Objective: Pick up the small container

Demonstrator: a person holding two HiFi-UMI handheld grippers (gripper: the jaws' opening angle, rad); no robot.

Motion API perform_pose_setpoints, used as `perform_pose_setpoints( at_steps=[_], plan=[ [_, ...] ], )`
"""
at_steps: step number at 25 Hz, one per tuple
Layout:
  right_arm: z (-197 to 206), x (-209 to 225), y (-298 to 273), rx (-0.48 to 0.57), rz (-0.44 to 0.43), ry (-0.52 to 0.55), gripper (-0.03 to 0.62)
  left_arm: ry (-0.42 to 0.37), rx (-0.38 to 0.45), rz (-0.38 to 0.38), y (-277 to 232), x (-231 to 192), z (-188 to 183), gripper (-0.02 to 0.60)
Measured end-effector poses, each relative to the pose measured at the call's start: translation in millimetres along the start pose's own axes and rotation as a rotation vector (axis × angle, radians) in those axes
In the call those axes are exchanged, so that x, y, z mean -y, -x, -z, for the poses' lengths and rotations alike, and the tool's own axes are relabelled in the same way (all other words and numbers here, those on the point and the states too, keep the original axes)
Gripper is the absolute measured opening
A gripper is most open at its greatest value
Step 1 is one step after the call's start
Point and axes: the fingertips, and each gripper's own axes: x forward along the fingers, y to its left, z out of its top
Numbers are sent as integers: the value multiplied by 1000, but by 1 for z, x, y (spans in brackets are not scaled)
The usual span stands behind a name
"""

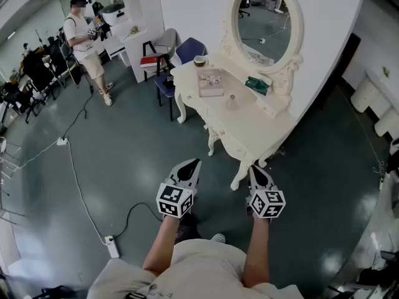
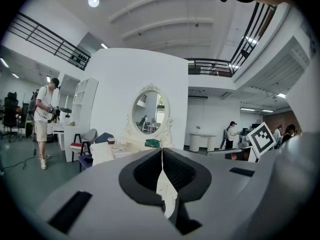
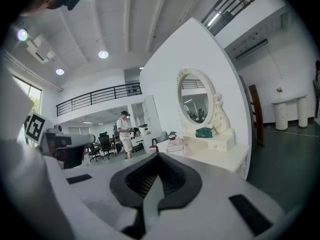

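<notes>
Fingers of the grey left gripper: pressing together along a thin seam, clenching on nothing.
Fingers of the grey right gripper: likewise closing on themselves, with nothing lying between them.
Small container: I am taking it to be the pale-pink see-through jar. It is standing upright near the middle of the cream-white carved dressing table, well apart from both grippers, which are hanging short of the table's near end.
Risk, wrong pick: a dark-rimmed round cup is sitting at the table's far left corner and could be mistaken for the target.
Risk, clenched jaws: fingers arriving closed would be shoving the jar instead of straddling it. A light jar is probably sliding or tipping towards the flat pinkish box just beyond it.
Risk, footing: a white power strip with cable is lying on the floor left of the table and could be catching a foot on the approach.
Head view alone: showing the tabletop from above, with the jar, box and green packet spaced out below the table's oval mirror.
Right gripper view alone: looking low along the tabletop, giving the jar's upright profile.
Left gripper view alone: showing the table's left end with the cup. The jar is not showing clearly there.
</notes>
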Motion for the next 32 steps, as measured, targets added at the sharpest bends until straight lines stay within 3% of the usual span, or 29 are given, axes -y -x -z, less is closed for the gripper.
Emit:
perform_pose_setpoints(
  at_steps=[10, 13, 16, 19, 23, 32],
  plan=[
    [9, -5, -57, -30, 51, -76, 15, 32, -53, -50, -2, -63, 13, 29],
    [1, -9, -85, -5, 37, -134, 15, 41, -53, -64, -8, -89, 8, 29],
    [-6, -18, -114, 0, 25, -113, 20, 51, -48, -75, -16, -118, 2, 29],
    [-11, -30, -143, -12, 20, -76, 134, 63, -38, -81, -24, -148, -4, 29],
    [-14, -41, -179, -17, 10, -42, 181, 78, -33, -79, -38, -183, -4, 29],
    [-26, -33, -243, 15, 94, -57, 192, 60, -50, 20, -87, -239, -9, 29]
  ],
)
